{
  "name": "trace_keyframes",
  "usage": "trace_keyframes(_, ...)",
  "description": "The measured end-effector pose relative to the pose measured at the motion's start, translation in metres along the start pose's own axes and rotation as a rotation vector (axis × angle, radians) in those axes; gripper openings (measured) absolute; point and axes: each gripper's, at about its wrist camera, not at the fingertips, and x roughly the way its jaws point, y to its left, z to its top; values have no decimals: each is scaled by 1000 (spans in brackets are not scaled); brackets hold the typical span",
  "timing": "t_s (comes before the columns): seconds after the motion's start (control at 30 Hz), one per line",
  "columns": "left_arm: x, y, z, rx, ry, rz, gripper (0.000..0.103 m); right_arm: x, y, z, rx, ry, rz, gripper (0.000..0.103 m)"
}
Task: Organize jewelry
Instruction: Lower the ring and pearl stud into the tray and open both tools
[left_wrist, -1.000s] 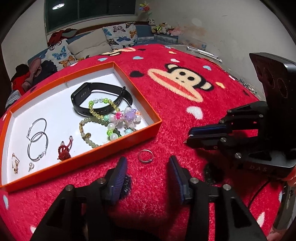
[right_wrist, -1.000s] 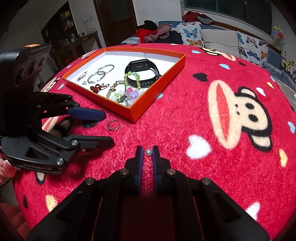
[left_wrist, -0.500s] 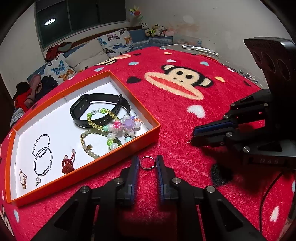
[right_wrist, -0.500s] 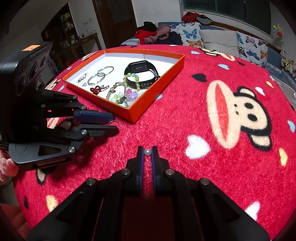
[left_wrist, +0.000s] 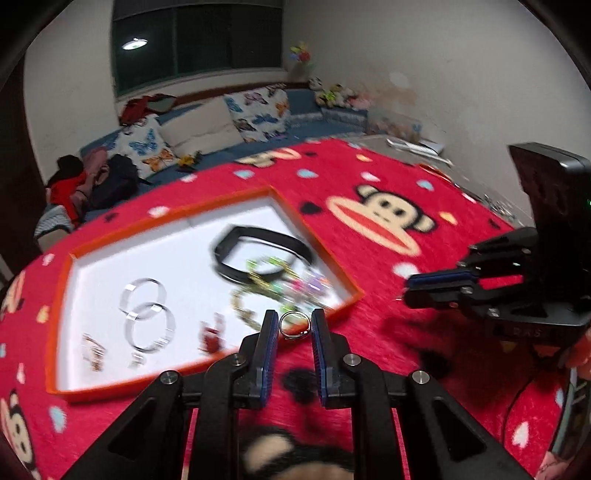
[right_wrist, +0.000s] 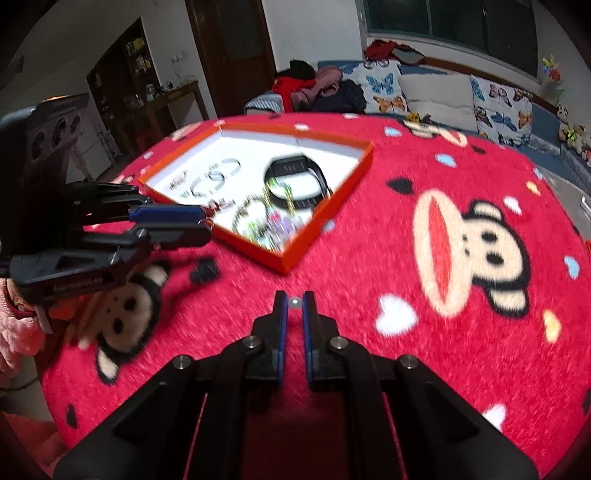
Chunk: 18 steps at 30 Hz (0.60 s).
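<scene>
Silver ring (left_wrist: 294, 325) sits pinched between the blue pads of the left hand-held gripper (left_wrist: 293, 326), lifted just over the near edge of the orange tray (left_wrist: 59, 295). Nearby, the right hand-held gripper (right_wrist: 294, 304) is nearly shut on a small pearl bead (right_wrist: 294, 302) above the red blanket (right_wrist: 369, 258). A black band (left_wrist: 258, 254), beaded bracelets and hoops already lie inside, so ring and bead seem the last pieces to drop in.

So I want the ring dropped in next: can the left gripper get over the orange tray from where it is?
Probably yes. The left gripper, jaws shut on the small silver ring, sits just short of the orange tray's near rim, with nothing between them. The right gripper is off to the side.
</scene>
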Motion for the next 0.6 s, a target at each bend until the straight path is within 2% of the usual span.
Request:
trace_keyframes(0.23,10,41,9,-47,20,54,19,22,12,34,4,-43,61,8)
trace_keyframes(0.6,35,70,1,-99,67,70,19,73,30,58,2,7,109,9)
